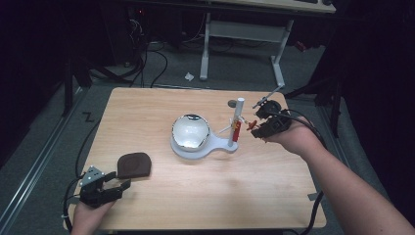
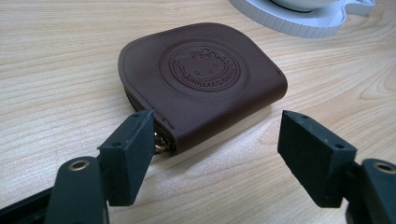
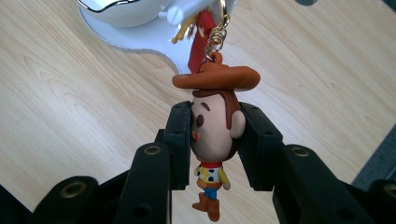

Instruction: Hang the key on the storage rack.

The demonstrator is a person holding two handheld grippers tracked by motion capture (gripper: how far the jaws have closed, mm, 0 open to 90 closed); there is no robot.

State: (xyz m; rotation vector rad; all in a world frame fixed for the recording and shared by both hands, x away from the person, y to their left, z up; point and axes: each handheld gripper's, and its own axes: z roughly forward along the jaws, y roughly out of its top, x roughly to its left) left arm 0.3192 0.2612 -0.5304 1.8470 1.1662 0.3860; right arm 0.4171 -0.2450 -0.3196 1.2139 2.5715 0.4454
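A small cowboy figure [image 3: 215, 130] with a brown hat hangs by a gold clasp [image 3: 215, 39] and a red strap [image 3: 201, 42] from the white post [image 1: 238, 117] of a stand. My right gripper [image 3: 215, 144] is shut on the figure's head, one pad on each side; it sits right of the post [image 1: 254, 126]. A brown leather coin pouch [image 2: 205, 79] with an embossed round emblem lies at the front left of the table [image 1: 133, 164]. My left gripper [image 2: 217, 149] stands open just short of it, left pad by the pouch's near corner [image 1: 119, 180].
The white stand's flat base [image 1: 215, 144] carries a shiny domed bowl [image 1: 191, 131] at the table's middle. A grey round disc [image 1: 232, 103] lies behind the post. The wooden table [image 1: 205, 191] ends close behind the left hand. Desk legs and cables stand beyond the far edge.
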